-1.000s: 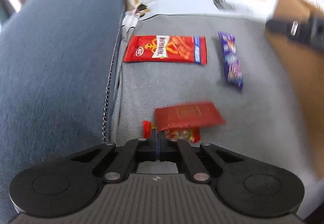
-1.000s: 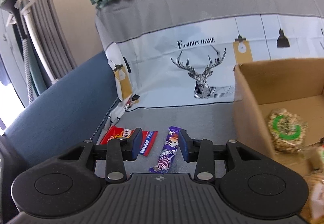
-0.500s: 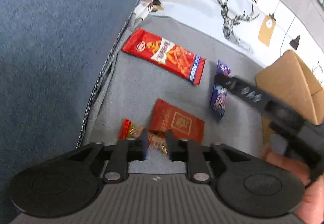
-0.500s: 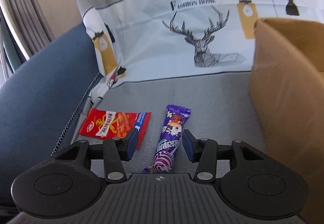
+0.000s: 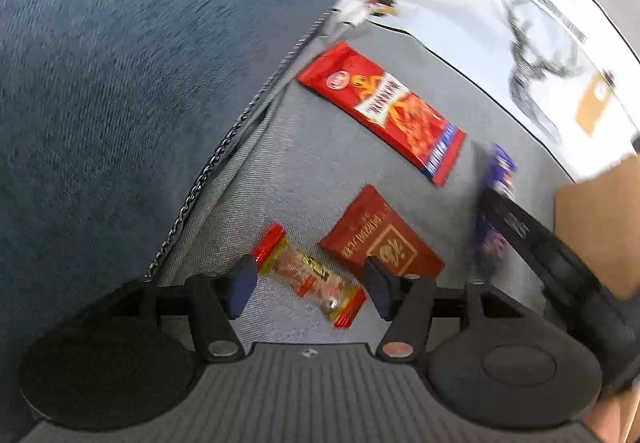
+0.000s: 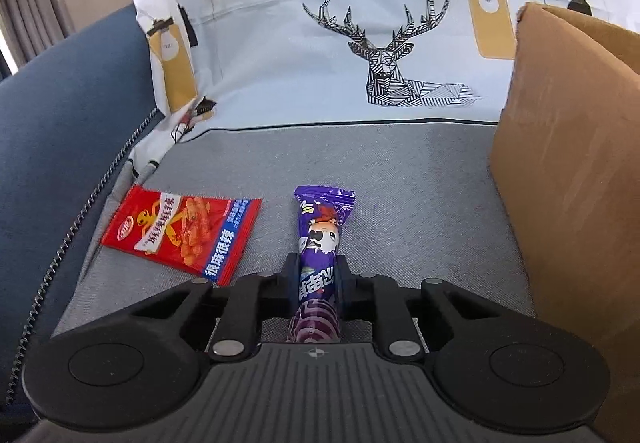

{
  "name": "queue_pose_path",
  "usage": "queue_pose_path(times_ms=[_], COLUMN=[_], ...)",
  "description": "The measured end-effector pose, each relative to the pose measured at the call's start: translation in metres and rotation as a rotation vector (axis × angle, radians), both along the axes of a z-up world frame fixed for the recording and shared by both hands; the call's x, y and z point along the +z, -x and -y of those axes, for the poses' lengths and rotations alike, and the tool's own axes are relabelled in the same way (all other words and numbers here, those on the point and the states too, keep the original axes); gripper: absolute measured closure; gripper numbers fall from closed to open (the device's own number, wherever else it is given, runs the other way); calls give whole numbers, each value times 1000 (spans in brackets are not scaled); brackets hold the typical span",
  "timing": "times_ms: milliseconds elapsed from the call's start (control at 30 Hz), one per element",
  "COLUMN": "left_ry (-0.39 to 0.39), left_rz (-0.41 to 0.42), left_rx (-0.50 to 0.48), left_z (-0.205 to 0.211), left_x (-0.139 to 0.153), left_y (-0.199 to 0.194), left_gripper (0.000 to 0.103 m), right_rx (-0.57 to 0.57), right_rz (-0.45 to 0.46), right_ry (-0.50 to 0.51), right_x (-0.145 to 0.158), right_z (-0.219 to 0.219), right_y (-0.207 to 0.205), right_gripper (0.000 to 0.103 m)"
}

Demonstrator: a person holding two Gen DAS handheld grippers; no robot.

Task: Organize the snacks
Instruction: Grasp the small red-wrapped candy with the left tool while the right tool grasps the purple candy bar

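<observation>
Down in the left wrist view, the left gripper (image 5: 308, 289) is hanging released, its jaws having just been opening around the clear candy bar (image 5: 310, 275) lying loose on the grey seat (image 5: 304, 171); meanwhile, in the right wrist view, the right gripper (image 6: 317, 275) is clenching the purple snack (image 6: 320, 239), which is lying on the seat beside the cardboard box (image 6: 560, 183)

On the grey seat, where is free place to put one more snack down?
Free: the grey strip between the purple candy bar and the cardboard box, and behind the snacks toward the deer cloth. Crowded: near the blue armrest, around the red chip bag.
</observation>
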State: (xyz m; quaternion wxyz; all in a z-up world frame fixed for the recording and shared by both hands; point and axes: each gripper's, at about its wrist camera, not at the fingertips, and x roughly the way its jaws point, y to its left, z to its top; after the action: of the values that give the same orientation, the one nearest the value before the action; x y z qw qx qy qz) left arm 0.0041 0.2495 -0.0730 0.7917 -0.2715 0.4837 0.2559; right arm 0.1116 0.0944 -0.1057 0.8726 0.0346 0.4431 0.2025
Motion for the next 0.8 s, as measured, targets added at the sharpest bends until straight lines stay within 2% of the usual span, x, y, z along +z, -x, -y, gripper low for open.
queue_pose_path(times_ms=[67,133,167,233,267,400,633,800], left_ry=[-21,-59,-80,-124,-129,-126,-48,-15], left_rz=[-14,-25,-29,-36,-36,-18,90,70], left_rx=[23,3,-20,-66,-92,-120,-166,-258], left_z=[4,13,18,27,31,30,22,31], left_x=[-1,-2,-1,0,0,0,15,16], left_y=[-5,-11,-14,-19,-20,-13,14,27], left_gripper=[39,41,48,68,84,86,86,86], right_rx=[-16,-31,-31,-27,-22,21,142,255], right_rz=[21,30,34,40,36,32,9,-61], right_ry=[12,4,0,-3,-11,-30,-36,-17], right_x=[4,10,12,18,20,34,58,62], right_z=[3,7,9,14,17,27,48,54], right_y=[1,2,3,6,7,18,55,88], right_gripper=[86,86,86,86,86,85,85,85])
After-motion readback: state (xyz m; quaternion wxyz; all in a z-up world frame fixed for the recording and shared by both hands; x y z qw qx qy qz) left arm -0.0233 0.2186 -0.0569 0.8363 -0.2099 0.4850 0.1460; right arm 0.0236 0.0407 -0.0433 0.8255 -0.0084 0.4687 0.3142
